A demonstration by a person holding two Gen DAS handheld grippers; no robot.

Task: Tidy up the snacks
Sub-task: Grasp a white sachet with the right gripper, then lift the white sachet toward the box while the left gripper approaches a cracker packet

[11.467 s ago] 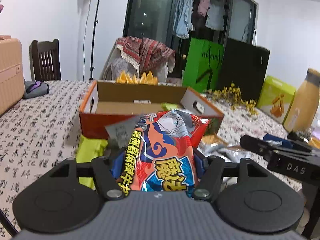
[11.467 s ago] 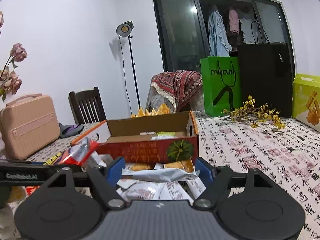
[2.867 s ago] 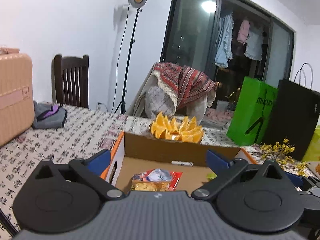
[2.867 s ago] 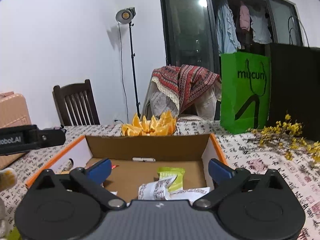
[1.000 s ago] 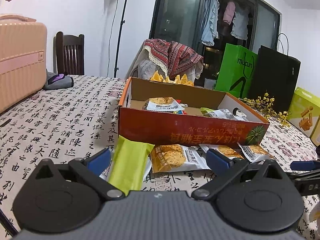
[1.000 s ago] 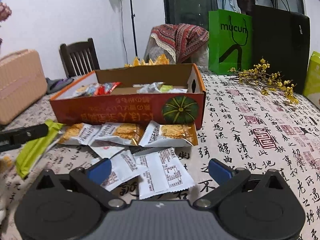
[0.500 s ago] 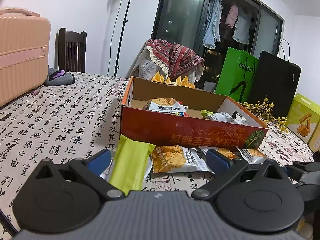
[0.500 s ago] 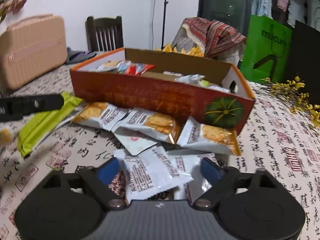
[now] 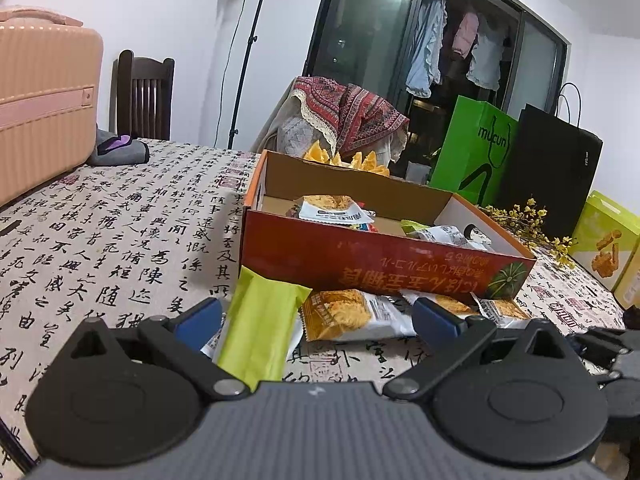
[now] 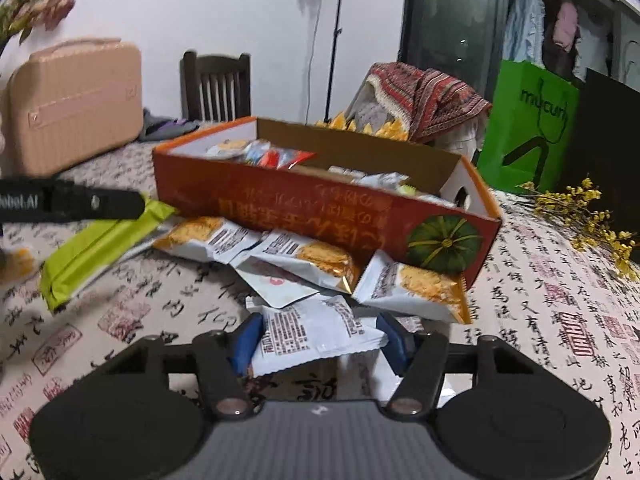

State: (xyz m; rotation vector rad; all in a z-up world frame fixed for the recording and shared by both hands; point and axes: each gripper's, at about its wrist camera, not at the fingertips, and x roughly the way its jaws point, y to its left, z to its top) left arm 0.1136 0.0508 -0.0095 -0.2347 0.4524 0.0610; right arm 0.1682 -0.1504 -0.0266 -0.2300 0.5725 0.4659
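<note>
Two blue pads of the right gripper have just been closing and are flanking a white snack packet lying before the orange box; contact is hard making out. Left gripper is gaping wide, empty, beside a green packet

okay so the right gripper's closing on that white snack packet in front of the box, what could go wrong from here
The right gripper has just been closing around the white packet, which overlaps another packet; lifting might drag that one along. The wrapper looks puffy and slick, so it could crumple or slip out. The red box wall stands between the packet and the inside, so a low carry could snag on it.
</note>
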